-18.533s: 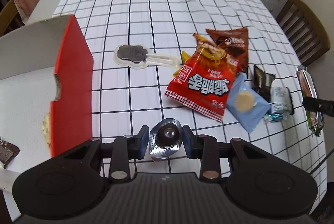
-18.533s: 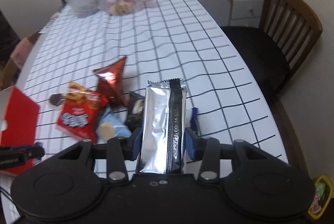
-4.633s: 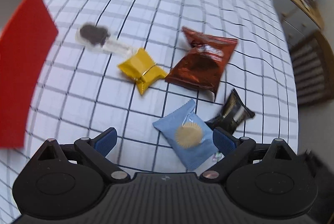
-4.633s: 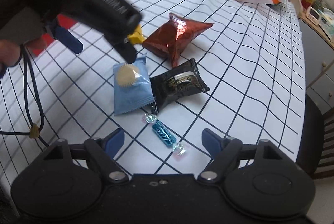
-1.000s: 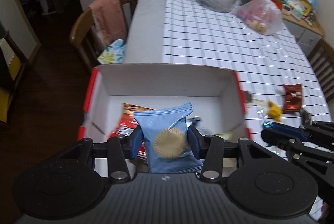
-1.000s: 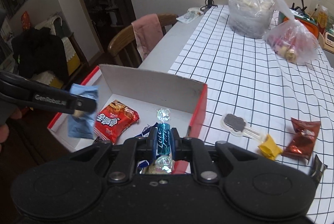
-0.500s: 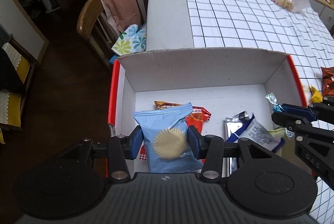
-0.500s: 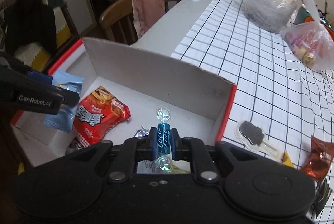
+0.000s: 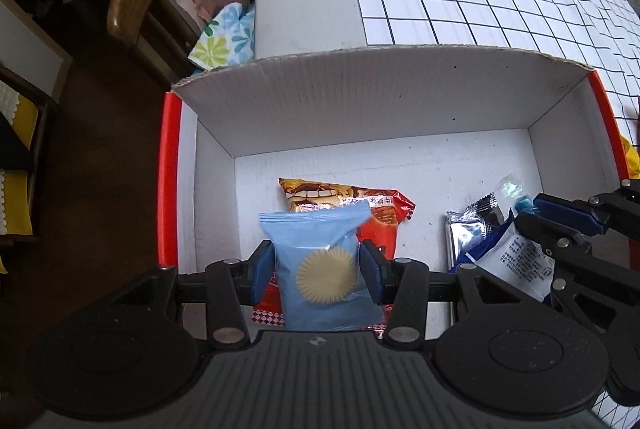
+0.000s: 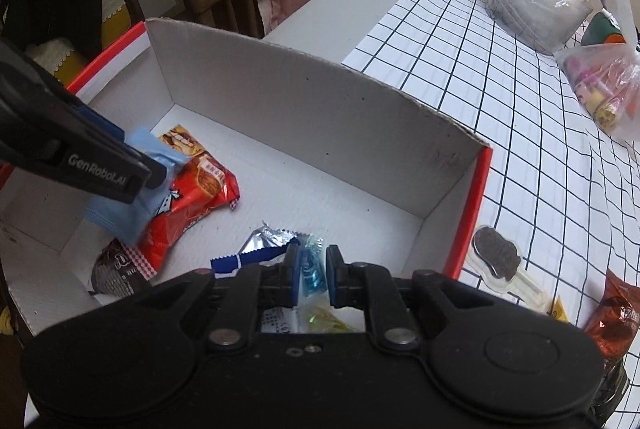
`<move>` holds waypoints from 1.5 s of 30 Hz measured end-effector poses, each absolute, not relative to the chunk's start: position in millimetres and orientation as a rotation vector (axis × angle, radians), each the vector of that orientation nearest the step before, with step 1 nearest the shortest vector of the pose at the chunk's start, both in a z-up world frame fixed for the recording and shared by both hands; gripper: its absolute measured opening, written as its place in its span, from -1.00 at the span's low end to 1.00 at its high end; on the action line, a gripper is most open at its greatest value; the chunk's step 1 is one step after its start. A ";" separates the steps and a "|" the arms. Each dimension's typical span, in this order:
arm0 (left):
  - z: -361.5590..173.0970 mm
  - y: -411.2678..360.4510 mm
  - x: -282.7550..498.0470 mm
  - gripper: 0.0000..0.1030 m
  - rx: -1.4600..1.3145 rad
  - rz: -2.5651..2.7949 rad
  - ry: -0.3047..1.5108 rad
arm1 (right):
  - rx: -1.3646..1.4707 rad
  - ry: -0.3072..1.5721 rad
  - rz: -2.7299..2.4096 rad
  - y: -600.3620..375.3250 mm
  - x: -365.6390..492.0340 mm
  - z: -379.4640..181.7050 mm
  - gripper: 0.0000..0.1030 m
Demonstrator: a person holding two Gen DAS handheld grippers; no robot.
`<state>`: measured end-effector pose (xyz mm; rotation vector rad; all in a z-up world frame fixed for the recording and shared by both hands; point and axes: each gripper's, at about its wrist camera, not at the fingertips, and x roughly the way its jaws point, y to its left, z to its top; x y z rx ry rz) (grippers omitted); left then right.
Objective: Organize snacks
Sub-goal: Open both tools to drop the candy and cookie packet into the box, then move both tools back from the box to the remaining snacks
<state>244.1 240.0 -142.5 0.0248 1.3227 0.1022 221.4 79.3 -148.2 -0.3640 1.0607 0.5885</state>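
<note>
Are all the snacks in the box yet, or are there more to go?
Not yet. The box already holds a red chip bag and a few wrapped snacks. The left gripper holds a blue cookie packet over it, and the right gripper holds a blue candy. A chocolate pop and a brown bag wait on the table.

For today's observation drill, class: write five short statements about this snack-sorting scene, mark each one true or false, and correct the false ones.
1. The left gripper holds a light blue packet. True.
2. The right gripper is open and holds nothing. False: it is shut on a blue wrapped candy.
3. A red snack bag lies inside the box. True.
4. The box sits on the floor. False: it sits on the table.
5. The brown snack bag is already in the box. False: it lies on the table outside it.
</note>
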 end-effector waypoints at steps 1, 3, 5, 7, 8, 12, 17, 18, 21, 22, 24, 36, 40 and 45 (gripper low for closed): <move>-142.9 240.2 244.4 -0.11 0.022 0.100 1.323 | -0.361 1.063 0.589 79.2 221.4 -148.1 -0.76; -143.8 240.7 245.5 -0.11 0.017 0.099 1.323 | -0.356 1.064 0.589 79.3 220.5 -147.3 -0.71; -142.7 240.6 244.8 -0.11 0.015 0.099 1.319 | -0.348 1.062 0.592 78.9 219.0 -145.3 -0.64; -139.9 239.8 242.6 -0.11 0.012 0.091 1.308 | -0.341 1.058 0.594 78.4 217.7 -142.2 -0.59; -138.2 239.1 241.2 -0.09 0.012 0.091 1.302 | -0.333 1.057 0.596 77.6 217.2 -140.5 -0.58; -131.1 238.5 234.3 0.00 -0.003 0.086 1.280 | -0.294 1.051 0.610 73.9 214.3 -131.9 -0.46; -118.6 239.0 224.1 0.10 -0.022 0.083 1.240 | -0.257 1.030 0.625 67.1 208.5 -119.2 -0.32; -115.7 238.3 221.8 0.10 -0.023 0.083 1.231 | -0.248 1.025 0.628 65.1 207.3 -116.5 -0.29; -107.3 238.5 216.2 0.15 -0.029 0.081 1.203 | -0.219 1.013 0.634 58.5 203.3 -108.6 -0.21; -104.4 238.1 214.0 0.16 -0.031 0.081 1.193 | -0.209 1.009 0.638 56.2 201.9 -105.9 -0.20; -97.7 236.3 208.9 0.16 -0.033 0.078 1.172 | -0.191 0.998 0.642 51.3 199.0 -100.6 -0.15; -58.6 215.0 176.7 0.22 -0.018 0.058 1.045 | -0.132 0.910 0.658 12.6 175.6 -66.6 0.40; -46.7 203.9 165.9 0.24 -0.009 0.052 1.003 | -0.109 0.876 0.665 -4.9 166.8 -55.4 0.56; -33.4 184.9 152.5 0.42 -0.006 0.042 0.946 | -0.083 0.835 0.658 -31.5 157.0 -43.7 0.72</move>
